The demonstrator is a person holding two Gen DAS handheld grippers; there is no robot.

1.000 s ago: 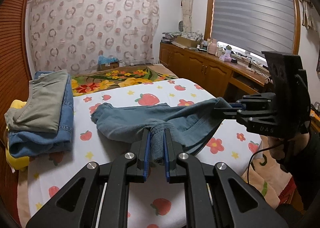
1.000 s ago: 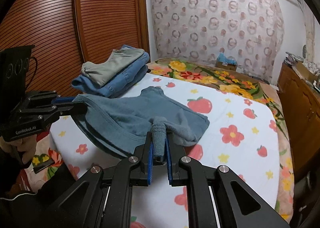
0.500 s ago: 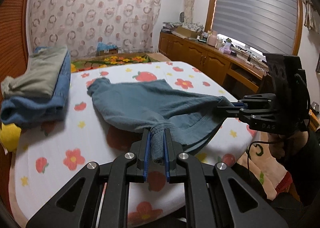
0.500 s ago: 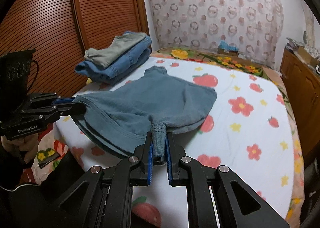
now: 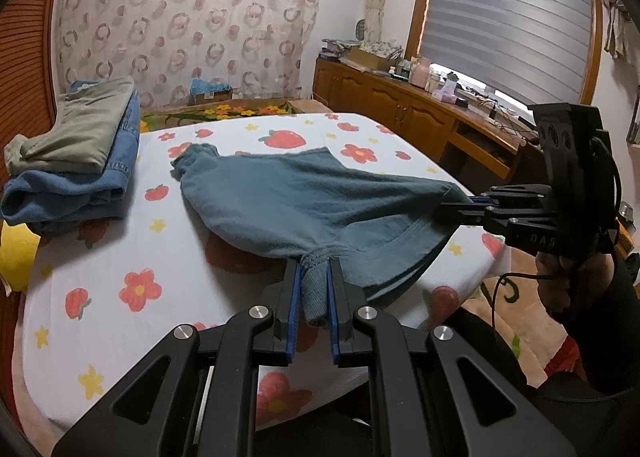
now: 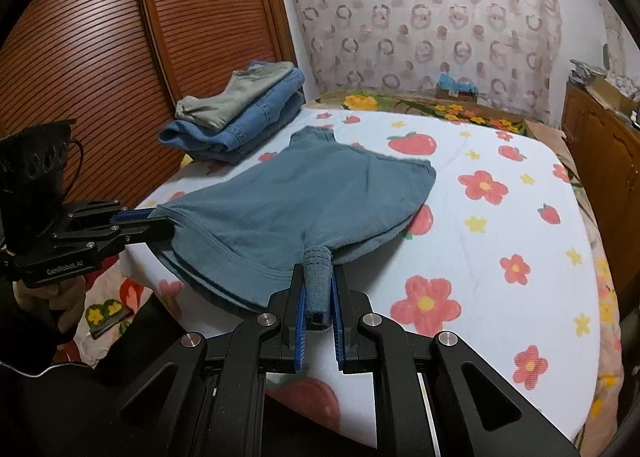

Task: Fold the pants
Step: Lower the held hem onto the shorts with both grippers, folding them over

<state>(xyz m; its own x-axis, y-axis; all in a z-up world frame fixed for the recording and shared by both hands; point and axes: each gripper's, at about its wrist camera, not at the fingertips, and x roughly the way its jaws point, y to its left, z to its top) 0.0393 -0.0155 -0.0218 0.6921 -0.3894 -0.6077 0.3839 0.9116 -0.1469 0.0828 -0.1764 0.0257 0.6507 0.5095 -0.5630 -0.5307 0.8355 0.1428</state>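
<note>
Both my left gripper (image 5: pixel 311 291) and right gripper (image 6: pixel 319 289) pinch the pants (image 5: pixel 304 201), stretching them flat over the bed (image 5: pixel 120 257) before folding.

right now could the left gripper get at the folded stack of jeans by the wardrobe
Probably not as things stand: the left gripper is shut on the teal pants, as is the right gripper. The stack lies unobstructed on the bed, but it would have to let go first.

the bed (image 5: pixel 100 337) runs off the lower left of the frame; small items on the worktop (image 5: pixel 472 97), upper right, are too small to tell.
</note>
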